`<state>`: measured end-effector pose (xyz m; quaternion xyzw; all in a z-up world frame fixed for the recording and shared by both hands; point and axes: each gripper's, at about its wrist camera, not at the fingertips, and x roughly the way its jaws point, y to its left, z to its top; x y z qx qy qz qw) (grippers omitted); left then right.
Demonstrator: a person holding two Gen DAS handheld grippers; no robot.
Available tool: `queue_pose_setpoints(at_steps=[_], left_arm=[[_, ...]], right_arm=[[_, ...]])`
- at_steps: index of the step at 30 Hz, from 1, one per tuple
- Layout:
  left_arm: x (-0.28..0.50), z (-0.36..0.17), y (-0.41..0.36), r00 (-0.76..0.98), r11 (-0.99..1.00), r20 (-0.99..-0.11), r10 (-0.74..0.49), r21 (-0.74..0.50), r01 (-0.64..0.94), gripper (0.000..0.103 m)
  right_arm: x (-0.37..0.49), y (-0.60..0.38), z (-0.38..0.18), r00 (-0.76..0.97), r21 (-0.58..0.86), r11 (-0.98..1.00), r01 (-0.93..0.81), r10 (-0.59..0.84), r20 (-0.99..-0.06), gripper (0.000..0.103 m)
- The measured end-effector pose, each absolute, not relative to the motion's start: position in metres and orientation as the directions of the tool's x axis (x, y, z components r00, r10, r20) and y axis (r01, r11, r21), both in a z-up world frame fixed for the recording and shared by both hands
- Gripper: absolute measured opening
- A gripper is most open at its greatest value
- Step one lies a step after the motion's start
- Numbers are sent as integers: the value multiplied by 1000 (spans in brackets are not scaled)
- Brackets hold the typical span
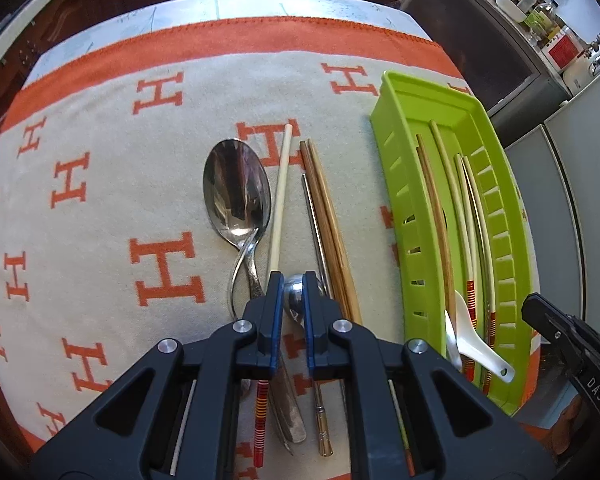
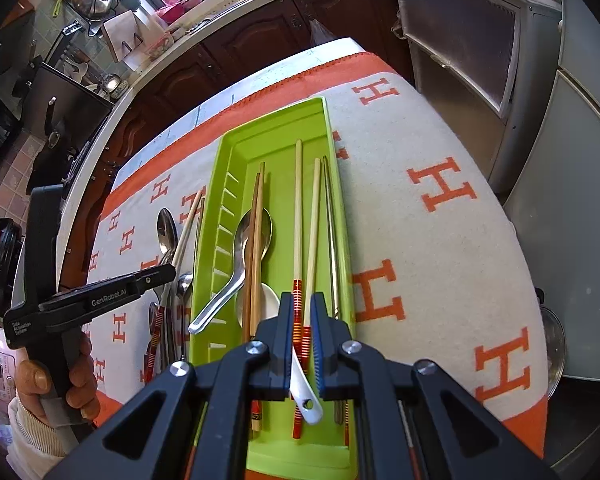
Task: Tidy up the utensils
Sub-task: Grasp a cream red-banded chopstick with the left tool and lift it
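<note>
A person holds a two-finger gripper in each hand over a table covered by a cream and orange cloth (image 1: 100,184). The left gripper (image 1: 293,292) hangs low over a row of loose utensils; its jaws stand a little apart with the bowl of a small steel spoon (image 1: 294,290) between them, and whether the pads actually touch it cannot be told. Just ahead and to the left of this gripper lies a large steel spoon (image 1: 236,188), with a cream chopstick (image 1: 280,200) beside it; ahead and to its right lie brown wooden chopsticks (image 1: 324,216) and a thin metal chopstick (image 1: 314,216). Off to its right sits the green tray (image 1: 396,184), which holds chopsticks and a white ceramic spoon (image 1: 472,344). The right gripper (image 2: 303,320) hovers over the near end of that tray, jaws narrowly apart around the red-banded ends of two chopsticks (image 2: 297,308), grip uncertain. The sorting looks partway done. The next move probably calls for closing firmly on the small spoon, lifting it clear of its neighbours and carrying it rightward into the tray.
</note>
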<state>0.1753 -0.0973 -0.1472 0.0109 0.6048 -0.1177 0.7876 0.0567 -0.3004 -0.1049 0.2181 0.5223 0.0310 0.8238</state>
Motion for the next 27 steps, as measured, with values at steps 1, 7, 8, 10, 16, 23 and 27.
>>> queue_pose_setpoints(at_steps=[1,7,8,10,16,23,27], left_arm=[[175,-146,-98,246,972,-955,-166,-117,202,7],[179,-153,-99,233,978,-966,-113,-67,196,7],[179,-155,-99,230,979,-967,-107,-62,193,7],[179,-156,-100,240,979,-966,-98,-50,199,7],[180,-159,-108,265,975,-962,-65,-4,223,7],[182,-160,-111,243,977,-966,-91,-39,210,7],[187,-165,-113,244,979,-967,-77,-28,200,7]], right_arm=[[56,-301,-105,453,394,902,175,281,-846,8],[55,-300,-103,458,399,902,165,288,-841,8],[54,-300,-103,458,399,902,164,288,-841,8],[54,-300,-103,457,399,902,166,289,-841,8],[53,-300,-103,456,406,898,168,294,-840,8],[51,-301,-103,459,409,896,173,294,-838,8],[50,-303,-104,459,411,894,179,293,-838,8]])
